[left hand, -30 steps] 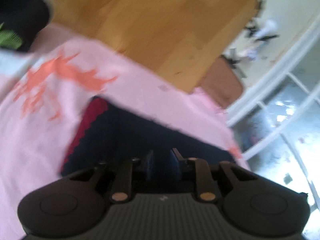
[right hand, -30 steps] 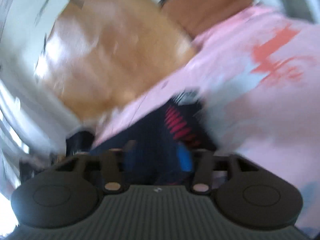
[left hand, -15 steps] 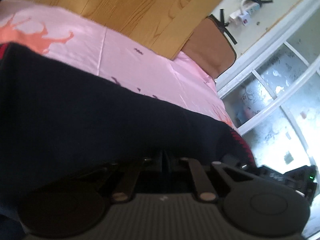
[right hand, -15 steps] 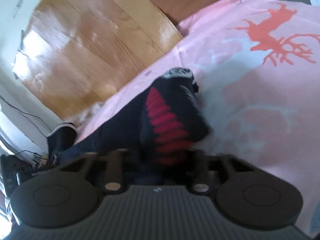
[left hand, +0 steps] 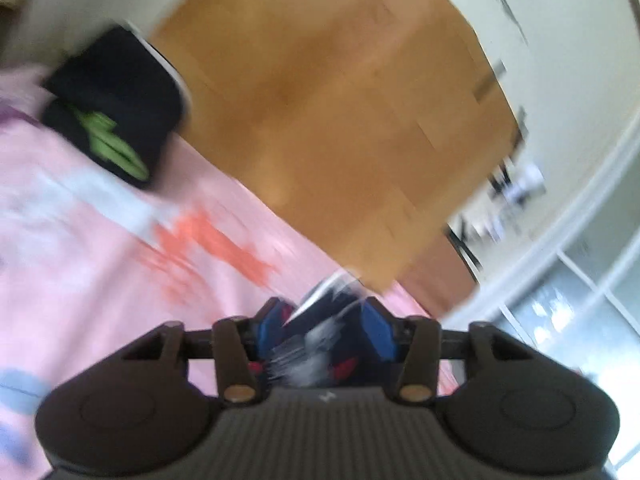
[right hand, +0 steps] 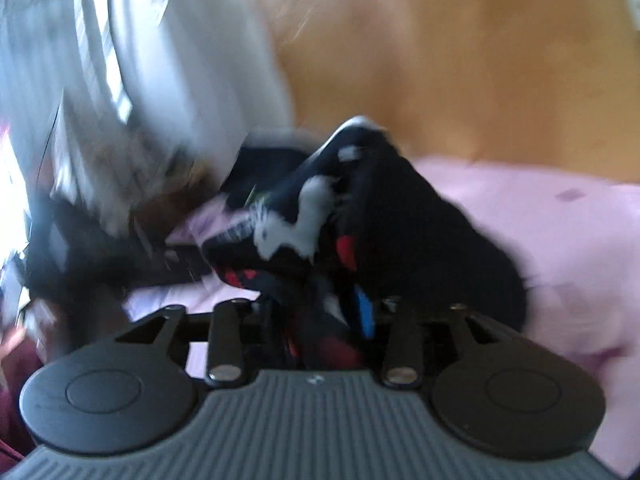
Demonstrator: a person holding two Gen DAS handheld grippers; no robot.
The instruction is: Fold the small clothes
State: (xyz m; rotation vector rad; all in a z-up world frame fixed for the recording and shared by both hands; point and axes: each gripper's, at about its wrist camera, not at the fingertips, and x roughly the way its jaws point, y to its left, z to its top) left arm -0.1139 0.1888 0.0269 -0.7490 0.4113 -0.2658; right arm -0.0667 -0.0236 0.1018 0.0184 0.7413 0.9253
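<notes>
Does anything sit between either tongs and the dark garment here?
Nothing visible does. The dark garment lies directly between the pads of the left tongs and bunches between the right tongs too. Both sets of jaws have just been opening; blur hides whether the pads press the cloth.

A small dark navy knitted garment (right hand: pixel 404 216) with red and white patterning sat bunched in a crumpled heap on the pink printed bedsheet (right hand: pixel 568 248), blurred
</notes>
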